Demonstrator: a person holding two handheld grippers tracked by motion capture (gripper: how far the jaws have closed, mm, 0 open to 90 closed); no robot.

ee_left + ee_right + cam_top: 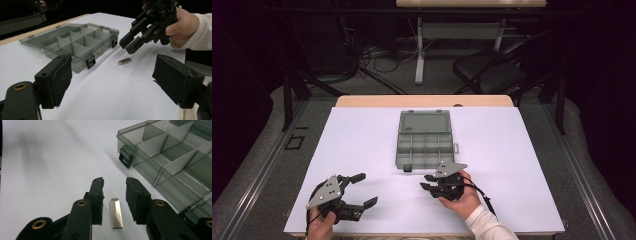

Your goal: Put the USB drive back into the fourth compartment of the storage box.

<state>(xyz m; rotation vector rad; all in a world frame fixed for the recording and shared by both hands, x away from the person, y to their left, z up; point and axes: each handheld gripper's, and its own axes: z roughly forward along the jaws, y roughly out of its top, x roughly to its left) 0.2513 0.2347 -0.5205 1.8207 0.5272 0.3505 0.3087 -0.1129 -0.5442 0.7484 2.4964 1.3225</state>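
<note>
Jaws of the right gripper point(113, 186) stand narrowly open on both sides of a small metal piece point(116, 212), maybe a USB stick, which lies flat on the table point(362, 145) just beside the open compartment box point(424, 142); the pads do not touch it yet. The left gripper point(362, 190) rests wide open and empty. The piece is thin and smooth, so it could slip out or be pushed aside when one pad arrives first. White sheet covers the table; behind it, a dark room with cables and a chair point(489, 72).
</note>
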